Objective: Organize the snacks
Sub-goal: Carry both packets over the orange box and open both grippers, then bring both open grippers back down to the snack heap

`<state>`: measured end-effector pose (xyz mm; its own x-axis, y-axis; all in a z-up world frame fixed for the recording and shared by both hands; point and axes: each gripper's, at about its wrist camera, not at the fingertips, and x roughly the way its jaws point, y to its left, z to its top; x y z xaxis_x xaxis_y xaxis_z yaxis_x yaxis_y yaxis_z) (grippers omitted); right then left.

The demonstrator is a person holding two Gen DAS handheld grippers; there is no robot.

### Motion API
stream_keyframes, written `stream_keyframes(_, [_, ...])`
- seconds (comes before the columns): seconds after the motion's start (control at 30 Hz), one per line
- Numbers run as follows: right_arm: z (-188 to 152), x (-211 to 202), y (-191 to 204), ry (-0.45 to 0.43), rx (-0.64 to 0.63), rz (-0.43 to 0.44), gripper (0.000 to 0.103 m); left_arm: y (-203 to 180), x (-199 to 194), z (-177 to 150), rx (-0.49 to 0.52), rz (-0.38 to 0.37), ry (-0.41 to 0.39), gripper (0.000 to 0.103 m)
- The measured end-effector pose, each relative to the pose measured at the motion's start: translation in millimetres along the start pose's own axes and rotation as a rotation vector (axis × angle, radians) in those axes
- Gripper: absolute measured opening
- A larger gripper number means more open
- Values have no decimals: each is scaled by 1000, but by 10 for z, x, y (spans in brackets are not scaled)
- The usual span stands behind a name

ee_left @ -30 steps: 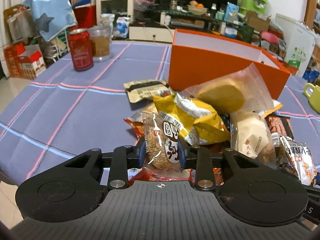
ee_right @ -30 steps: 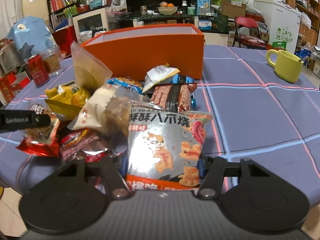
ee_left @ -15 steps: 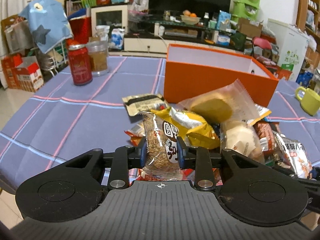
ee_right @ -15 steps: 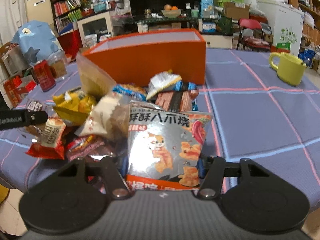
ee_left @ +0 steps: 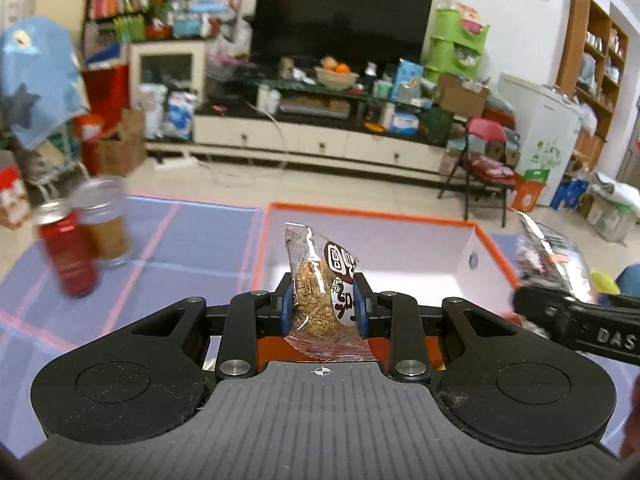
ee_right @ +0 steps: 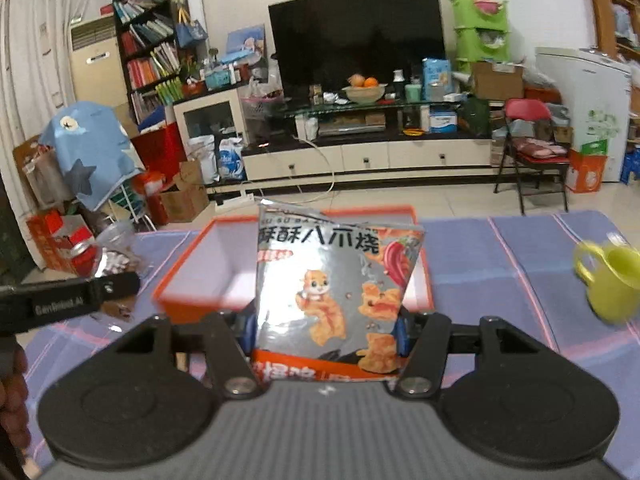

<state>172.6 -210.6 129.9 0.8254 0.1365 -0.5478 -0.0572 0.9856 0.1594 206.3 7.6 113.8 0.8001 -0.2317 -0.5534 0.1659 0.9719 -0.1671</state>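
Left gripper (ee_left: 322,304) clamped on clear packet of sesame-coated cracker (ee_left: 322,300), blue pads pressing both sides; packet upright, held in air in front of orange box (ee_left: 494,250), white inside. Right gripper (ee_right: 326,332) clamped on silver snack bag with cat print (ee_right: 332,292), held up in front of same box. Red can (ee_left: 70,256) and glass jar (ee_left: 106,224) touching near table's (ee_left: 192,240) far left edge. Green mug (ee_right: 612,280) near right edge, blurred.

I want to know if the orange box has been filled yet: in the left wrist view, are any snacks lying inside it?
No, the orange box shows only bare pale walls and floor inside.
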Motion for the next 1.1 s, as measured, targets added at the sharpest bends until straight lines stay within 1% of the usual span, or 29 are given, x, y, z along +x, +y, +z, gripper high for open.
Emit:
stream_keyframes(0.03, [108,137,-32,14,17,11,59,-5,162,78,-6,-10,17,13])
stream_keyframes(0.1, [303,423,-92,43,39,18,59,-13,468,189,1,4,44,13])
stream_keyframes(0.17, [413,680,-104,64,33,9,59,11,787,249,1,16,86,14])
stream_keyframes(0.23, [494,939,-103,87,23,-6,61,62,1013,276,-24,20,126,23])
stream_keyframes(0.27, [514,1027,-104,98,22,-17,64,99,1055,282,-43,27,131,27])
stream_keyframes(0.3, [526,1090,-106,111,24,-25,67,135,1037,287,-61,23,125,37])
stream_keyframes(0.33, [527,1093,-131,122,34,-26,68,174,966,284,-75,9,105,46])
stream_keyframes(0.37, [523,1033,-162,114,44,-18,69,216,850,283,-88,3,78,51])
stream_keyframes(0.4, [499,908,-204,92,50,-10,73,258,738,283,-95,1,55,61])
stream_keyframes(0.43, [435,748,-238,69,52,-13,75,306,581,262,-100,4,25,68])
stream_keyframes(0.47, [340,538,-256,46,48,-14,77,359,408,223,-108,15,0,70])
stream_keyframes(0.5, [232,338,-278,26,40,-12,82,414,246,178,-112,21,-23,73])
stream_keyframes(0.57, [-47,-13,-287,-6,21,-37,85,495,-81,28,-121,37,-50,76])
stream_keyframes(0.63, [-394,-313,-254,0,-9,-51,85,579,-400,-179,-129,62,-50,78])
stream_keyframes(0.7, [-677,-500,-203,13,-22,-67,85,662,-704,-386,-135,97,-51,80])
stream_keyframes(0.8, [-948,-680,-142,15,-24,-105,87,738,-1038,-763,-166,183,-61,81])
stream_keyframes(0.87, [-1050,-711,-96,-3,-27,-131,88,798,-1136,-1024,-194,215,-42,81])
stream_keyframes(0.97, [-1128,-626,-46,-13,-41,-138,88,857,-1146,-1335,-242,247,7,81])
stream_keyframes(1.1, [-1242,-505,64,-17,-76,-167,88,751,-1038,-1539,-179,294,46,81])
